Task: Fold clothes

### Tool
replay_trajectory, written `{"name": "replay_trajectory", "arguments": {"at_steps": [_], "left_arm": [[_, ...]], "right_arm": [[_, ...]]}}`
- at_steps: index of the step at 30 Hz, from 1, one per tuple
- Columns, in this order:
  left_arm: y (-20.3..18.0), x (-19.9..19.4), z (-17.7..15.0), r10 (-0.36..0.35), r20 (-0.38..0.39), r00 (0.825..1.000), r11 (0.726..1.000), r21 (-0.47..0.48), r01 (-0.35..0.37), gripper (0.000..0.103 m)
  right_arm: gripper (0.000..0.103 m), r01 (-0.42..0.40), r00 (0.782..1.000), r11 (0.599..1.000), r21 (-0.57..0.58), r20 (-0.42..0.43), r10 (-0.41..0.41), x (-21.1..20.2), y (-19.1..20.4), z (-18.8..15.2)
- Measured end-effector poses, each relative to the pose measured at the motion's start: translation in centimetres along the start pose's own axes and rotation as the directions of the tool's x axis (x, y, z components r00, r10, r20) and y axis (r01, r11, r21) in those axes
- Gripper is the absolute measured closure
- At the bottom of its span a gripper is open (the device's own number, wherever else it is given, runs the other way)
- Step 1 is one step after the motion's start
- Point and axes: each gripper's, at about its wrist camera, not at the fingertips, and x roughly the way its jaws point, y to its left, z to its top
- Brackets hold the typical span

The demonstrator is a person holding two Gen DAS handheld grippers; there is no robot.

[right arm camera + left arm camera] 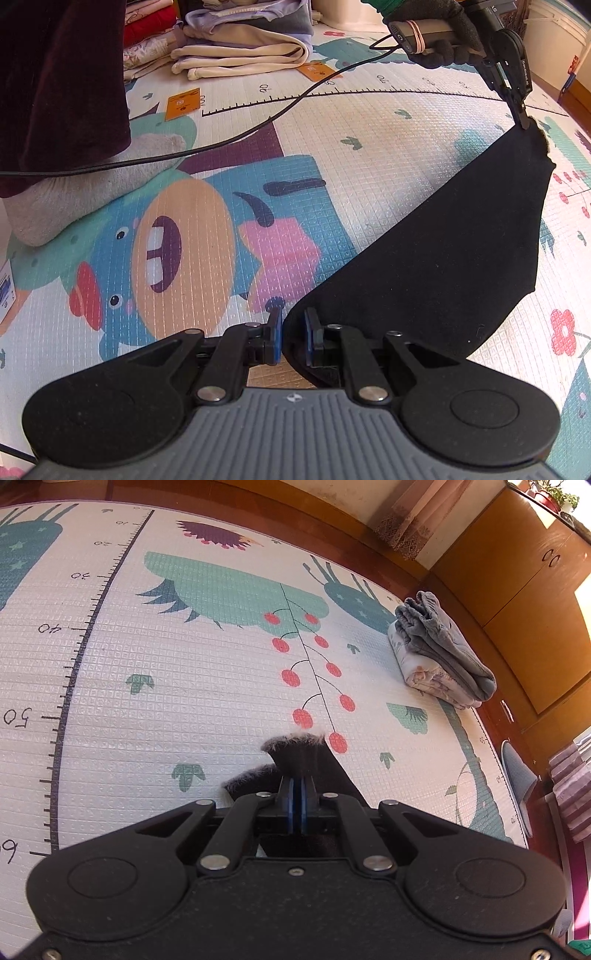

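The black garment (436, 236) hangs stretched between our two grippers above the cartoon play mat (332, 155), filling the lower right of the right wrist view. Our left gripper (297, 775) has its blue pads pressed together on a fuzzy edge of the cloth, low in the centre of its own view. Our right gripper (293, 338) shows its pads slightly apart with the garment's corner between them; we cannot tell whether they grip it. A folded grey and floral pile (439, 650) sits at the mat's right edge.
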Motion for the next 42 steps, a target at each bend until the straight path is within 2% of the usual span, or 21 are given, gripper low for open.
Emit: {"name": "replay_trajectory", "arguments": {"at_steps": [4, 14, 18, 20, 24, 27, 31, 33, 36, 39, 42], "left_arm": [[0.8, 0.6, -0.5, 0.037, -0.016, 0.999, 0.999, -0.013, -0.037, 0.102], [0.4, 2.4, -0.7, 0.083, -0.032, 0.996, 0.996, 0.043, -0.082, 0.102], [0.3, 2.5, -0.5, 0.070, -0.049, 0.996, 0.996, 0.061, -0.067, 0.100], [-0.2, 2.2, -0.2, 0.094, -0.077, 0.993, 0.986, 0.144, -0.082, 0.096], [-0.6, 0.2, 0.7, 0.140, -0.028, 0.990, 0.970, 0.206, -0.132, 0.094], [-1.9, -0.1, 1.0, 0.098, -0.013, 0.995, 0.968, 0.234, -0.092, 0.094], [-5.0, 2.3, 0.8, 0.038, -0.070, 0.997, 0.961, 0.277, -0.017, 0.094], [-6.3, 3.7, 0.5, 0.024, -0.099, 0.995, 0.951, 0.309, 0.007, 0.094], [-6.8, 5.5, -0.1, 0.049, -0.131, 0.990, 0.943, 0.332, -0.002, 0.091], [-6.3, 6.3, -0.4, 0.059, -0.145, 0.988, 0.943, 0.332, -0.008, 0.089], [-5.9, 6.3, -0.3, 0.049, -0.147, 0.988, 0.955, 0.295, -0.003, 0.086]], "right_arm": [[0.089, 0.003, 1.000, 1.000, 0.023, 0.001, -0.003, 0.4, -0.1, -0.1], [0.087, -0.008, 1.000, 0.995, 0.096, 0.008, 0.007, 1.0, -0.5, -0.3], [0.073, -0.039, 0.998, 0.990, 0.138, 0.048, 0.033, 0.2, -0.6, -0.2], [0.072, -0.052, 0.996, 0.990, 0.131, 0.077, 0.043, -0.8, -0.5, -0.2], [0.072, -0.091, 0.988, 0.988, 0.127, 0.134, 0.074, -3.4, -1.0, 0.1], [0.073, -0.042, 0.987, 0.990, 0.138, 0.160, 0.020, -4.0, -1.8, 0.7], [0.073, 0.079, 0.979, 0.983, 0.165, 0.171, -0.107, -2.7, -4.4, 1.1], [0.073, 0.122, 0.969, 0.974, 0.189, 0.189, -0.158, -2.2, -6.5, 1.4], [0.073, 0.168, 0.951, 0.963, 0.212, 0.221, -0.215, -1.6, -9.6, 1.8], [0.073, 0.176, 0.945, 0.958, 0.227, 0.232, -0.229, -0.5, -12.8, 2.0], [0.076, 0.102, 0.974, 0.955, 0.280, 0.166, -0.153, 2.8, -14.7, 0.9]]}}
